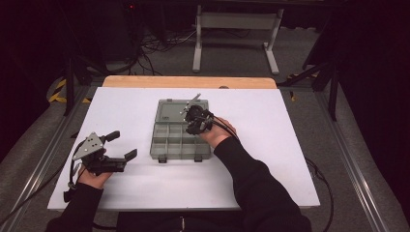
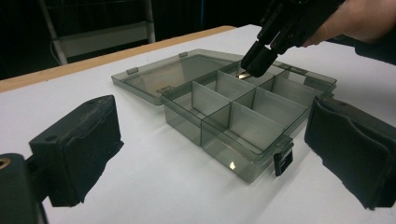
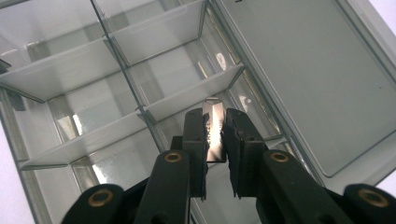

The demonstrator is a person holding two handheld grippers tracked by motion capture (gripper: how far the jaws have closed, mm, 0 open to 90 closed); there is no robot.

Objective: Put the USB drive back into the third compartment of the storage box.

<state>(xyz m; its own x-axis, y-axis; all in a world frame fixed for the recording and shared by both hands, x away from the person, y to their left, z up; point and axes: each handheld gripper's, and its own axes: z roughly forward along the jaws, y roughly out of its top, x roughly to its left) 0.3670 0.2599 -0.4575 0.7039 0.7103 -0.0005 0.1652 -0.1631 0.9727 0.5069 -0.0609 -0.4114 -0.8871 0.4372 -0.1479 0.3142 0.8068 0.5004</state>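
A smoky clear organiser box (image 1: 168,153) lies open mid-table, its lid (image 1: 177,109) flat behind it and its dividers (image 3: 187,95) forming several compartments. My right gripper (image 1: 190,128) reaches down into a rear right compartment, shut on a small shiny metal strip (image 3: 215,128) that stands upright between its pads. From the left gripper view the right gripper (image 2: 258,61) shows with the strip (image 2: 243,74) glinting under it, over the box (image 2: 243,156). My left gripper (image 1: 122,145) rests on the table left of the box, jaws wide open and holding nothing, aimed at the box front (image 2: 215,121).
The white tabletop (image 1: 270,159) has bare room on every side of the box. A wooden edge (image 1: 188,81) runs along the far side. Beyond it stand a grey metal frame (image 1: 237,24) and floor cables. Black latches (image 2: 283,161) hang on the box front.
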